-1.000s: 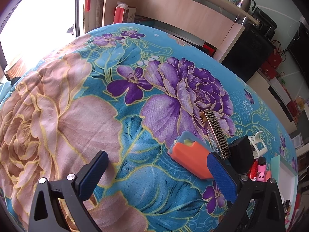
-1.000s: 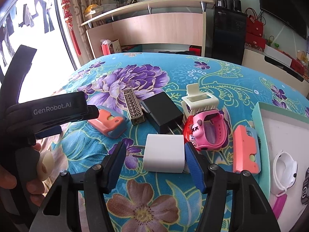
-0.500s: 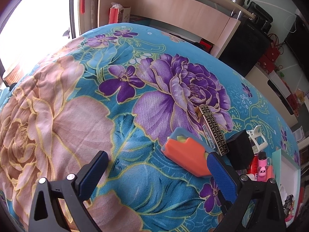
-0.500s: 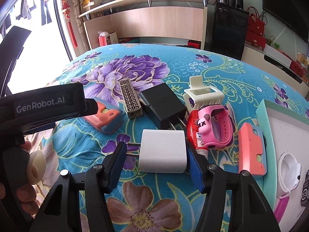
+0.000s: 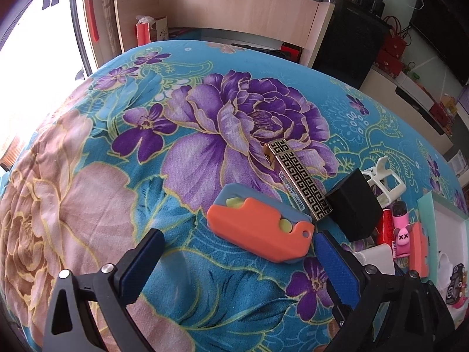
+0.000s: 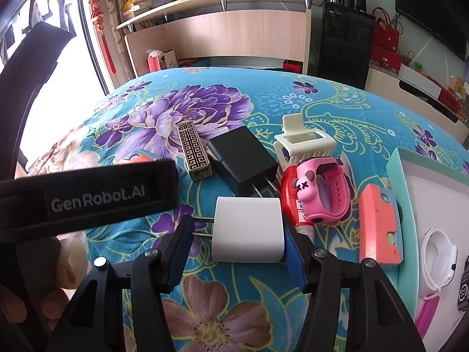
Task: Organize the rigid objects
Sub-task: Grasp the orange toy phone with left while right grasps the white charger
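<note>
- My right tongs (image 6: pixel 239 249) straddle the white charger (image 6: pixel 248 230): the right pad touches its side, the left pad sits just off its prongs, not yet pinching.
- My left tongs (image 5: pixel 237 259) are spread wide over the floral cloth (image 5: pixel 88 205), with the orange-and-blue case (image 5: pixel 261 230) just ahead.
- Beyond lie the patterned lighter (image 6: pixel 195 154), the black charger (image 6: pixel 243 161), the pink watch (image 6: pixel 321 189) and the tray (image 6: pixel 401 182).

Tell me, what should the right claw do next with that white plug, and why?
Probably close. The right gripper is open with the white charger between its fingers: the right one seems to touch its side, the left stands off by the prongs. Once gripped, it could go toward the tray on the right.
</note>
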Action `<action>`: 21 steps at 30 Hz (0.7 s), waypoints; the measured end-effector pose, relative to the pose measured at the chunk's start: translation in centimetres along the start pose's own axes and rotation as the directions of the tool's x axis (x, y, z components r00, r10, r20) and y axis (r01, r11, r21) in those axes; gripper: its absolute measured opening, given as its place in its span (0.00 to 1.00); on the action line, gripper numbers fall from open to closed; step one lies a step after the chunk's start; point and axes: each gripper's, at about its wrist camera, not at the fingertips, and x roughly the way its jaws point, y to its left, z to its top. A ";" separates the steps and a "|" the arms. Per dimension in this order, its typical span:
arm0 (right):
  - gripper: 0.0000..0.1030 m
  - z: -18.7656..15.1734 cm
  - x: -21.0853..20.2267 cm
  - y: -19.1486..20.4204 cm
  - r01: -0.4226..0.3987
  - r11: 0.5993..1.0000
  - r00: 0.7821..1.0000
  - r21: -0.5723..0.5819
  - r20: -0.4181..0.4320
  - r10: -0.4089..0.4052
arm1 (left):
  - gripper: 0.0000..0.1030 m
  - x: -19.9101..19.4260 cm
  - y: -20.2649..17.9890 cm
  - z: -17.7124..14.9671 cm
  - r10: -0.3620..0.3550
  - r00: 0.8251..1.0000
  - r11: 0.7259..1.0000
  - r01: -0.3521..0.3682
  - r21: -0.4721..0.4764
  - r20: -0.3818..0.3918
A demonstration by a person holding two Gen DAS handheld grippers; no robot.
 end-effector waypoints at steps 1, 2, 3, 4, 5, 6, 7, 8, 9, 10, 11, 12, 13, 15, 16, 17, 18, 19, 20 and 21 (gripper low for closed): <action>0.58 0.0 0.0 0.0 -0.001 1.000 1.000 0.000 0.000 0.001 | 1.00 0.1 0.0 0.0 0.012 1.000 1.000 -0.012 0.006 0.000; 0.58 0.0 0.0 0.0 -0.002 1.000 1.000 0.001 0.000 0.002 | 1.00 0.1 0.0 0.0 0.014 1.000 1.000 -0.014 0.007 0.000; 0.58 0.0 0.0 -0.1 -0.003 1.000 1.000 0.001 0.000 0.003 | 1.00 0.1 0.1 0.0 0.013 1.000 1.000 -0.013 0.004 0.002; 0.58 0.0 0.0 -0.1 -0.004 1.000 1.000 0.001 0.000 0.004 | 1.00 0.2 0.2 0.0 0.013 1.000 1.000 -0.013 -0.001 0.002; 0.58 0.0 0.0 -0.1 -0.004 1.000 1.000 0.001 0.000 0.004 | 1.00 0.2 0.3 0.1 0.015 1.000 1.000 -0.015 -0.007 0.004; 0.58 0.0 0.0 -0.1 -0.004 1.000 1.000 0.002 0.000 0.004 | 1.00 0.2 0.4 0.1 0.021 1.000 1.000 -0.021 -0.015 0.007; 0.58 0.0 0.0 -0.1 -0.004 1.000 1.000 0.002 0.000 0.004 | 1.00 0.2 0.7 0.2 0.029 1.000 0.999 -0.029 -0.026 0.008; 0.58 0.0 0.0 -0.1 -0.005 1.000 1.000 0.002 0.000 0.005 | 1.00 0.3 0.9 0.2 0.040 0.999 0.998 -0.040 -0.039 0.008; 0.58 0.0 0.0 -0.1 -0.006 1.000 1.000 0.003 -0.001 0.007 | 1.00 0.4 1.2 0.3 0.053 0.999 0.997 -0.053 -0.049 0.006; 0.58 -0.1 -0.1 -0.1 -0.007 1.000 1.000 0.003 -0.001 0.007 | 1.00 0.5 1.5 0.3 0.066 0.998 0.996 -0.066 -0.057 0.005; 0.58 0.0 -0.1 -0.1 -0.007 1.000 1.000 0.003 -0.001 0.007 | 1.00 0.5 1.7 0.3 0.075 0.997 0.995 -0.075 -0.065 0.003; 0.58 -0.1 -0.1 -0.1 -0.008 1.000 1.000 0.002 -0.001 0.008 | 1.00 0.6 1.8 0.3 0.078 0.997 0.994 -0.077 -0.072 0.004; 0.58 -0.1 -0.1 -0.1 -0.008 1.000 1.000 0.002 -0.001 0.008 | 1.00 0.6 2.0 0.4 0.076 0.997 0.994 -0.075 -0.078 0.009; 0.58 -0.1 -0.1 -0.2 -0.008 1.000 1.000 0.003 -0.001 0.008 | 1.00 0.6 2.2 0.5 0.078 0.997 0.993 -0.076 -0.090 0.019; 0.58 -0.1 -0.1 -0.2 -0.009 1.000 1.000 0.004 -0.001 0.009 | 1.00 0.7 2.3 0.5 0.080 0.997 0.993 -0.077 -0.094 0.023; 0.58 -0.1 -0.1 -0.2 -0.010 1.000 1.000 0.004 -0.001 0.010 | 1.00 0.8 2.4 0.5 0.079 0.997 0.992 -0.076 -0.098 0.025; 0.58 -0.1 -0.1 -0.2 -0.011 1.000 1.000 0.005 -0.001 0.011 | 1.00 0.8 2.5 0.5 0.077 0.997 0.992 -0.074 -0.101 0.027; 0.58 -0.1 -0.1 -0.2 -0.011 1.000 1.000 0.005 -0.002 0.011 | 1.00 0.8 2.5 0.5 0.078 0.997 0.992 -0.074 -0.102 0.030; 0.58 -0.1 -0.1 -0.2 -0.011 1.000 1.000 0.005 -0.002 0.011 | 1.00 0.7 2.5 0.5 0.079 0.996 0.992 -0.075 -0.103 0.034; 0.58 -0.1 -0.1 -0.2 -0.011 1.000 1.000 0.004 -0.002 0.011 | 0.99 0.7 2.5 0.5 0.080 0.996 0.992 -0.076 -0.102 0.038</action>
